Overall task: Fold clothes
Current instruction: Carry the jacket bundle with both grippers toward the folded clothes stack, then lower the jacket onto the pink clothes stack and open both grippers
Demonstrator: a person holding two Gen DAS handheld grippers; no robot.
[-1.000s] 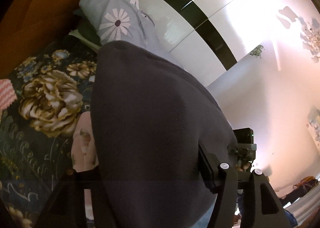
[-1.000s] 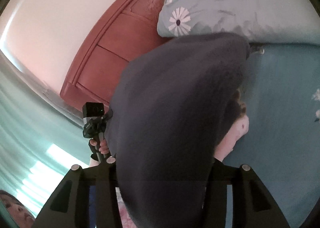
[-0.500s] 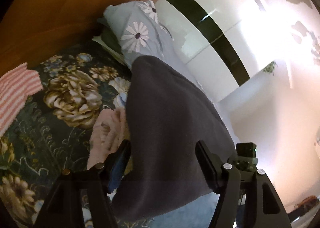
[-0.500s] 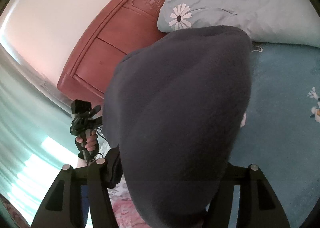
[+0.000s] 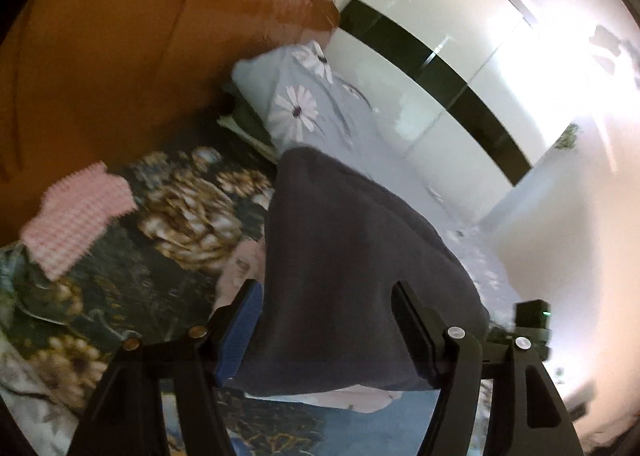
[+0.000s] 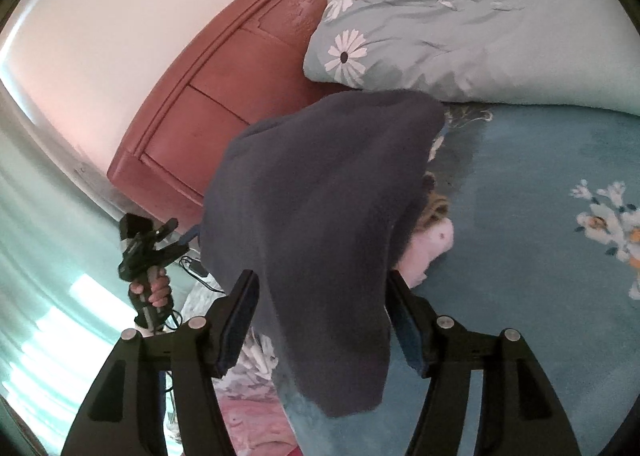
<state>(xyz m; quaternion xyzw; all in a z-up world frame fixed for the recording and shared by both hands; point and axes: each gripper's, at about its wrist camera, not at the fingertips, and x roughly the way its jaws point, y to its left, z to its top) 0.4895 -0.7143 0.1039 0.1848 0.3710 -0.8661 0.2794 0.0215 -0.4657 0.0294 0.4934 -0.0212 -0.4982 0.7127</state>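
A dark grey garment lies draped between the wide-apart fingers of my left gripper. The same garment hangs between the fingers of my right gripper, whose jaws also stand wide apart. Neither gripper pinches the cloth. A pink garment peeks out from under the grey one, and it also shows in the left wrist view. The left gripper and the hand holding it show in the right wrist view.
The bed has a teal flowered cover and a dark flowered blanket. A folded pink-and-white striped cloth lies on the blanket. A pale blue daisy pillow rests against the wooden headboard. A white wardrobe stands behind.
Both grippers have drawn back and opened. The grey garment has sunk lower and looks smaller in both views, so more of the bed and headboard shows.
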